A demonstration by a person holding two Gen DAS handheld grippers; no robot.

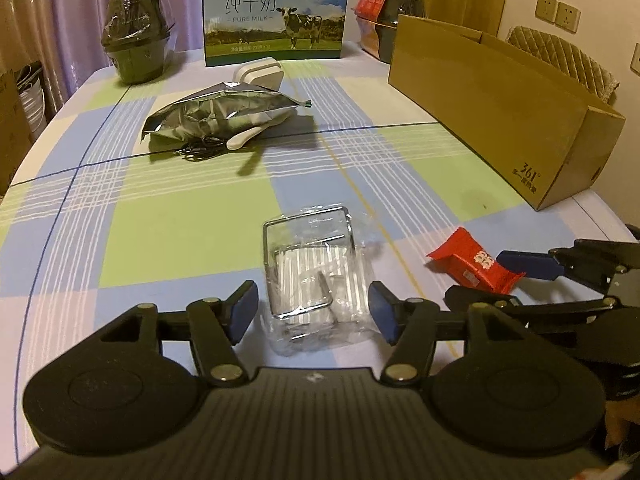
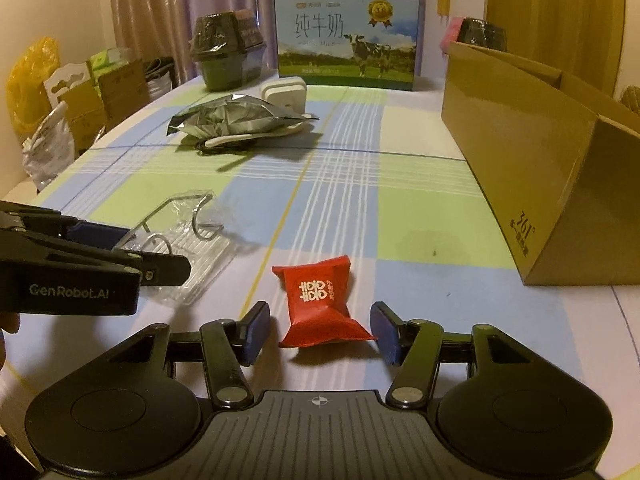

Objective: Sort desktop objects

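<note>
A: Where do the two claws stand?

B: The left claw is spread wide, its blue pads on either side of the clear plastic packet with the wire hook inside. Nothing is gripped; the packet lies flat on the desk, between the pads but, as far as I can tell, not touched by them.

A: And the other?

B: The right claw is just as wide, bracketing the red candy wrapper, which also rests on the checked cloth. Its near corner comes close to the right-hand pad; whether they touch I cannot say.

A: Why both low and straddling like that?

B: I'd judge each is lined up so that closing would pinch its item across the narrow width. The two items sit near each other, so the claws work side by side.

A: Where would they go?

B: Probably the open cardboard box on the right, well apart from both. The silver foil bag with a white spoon under it lies farther back, near the milk carton, untouched.
</note>
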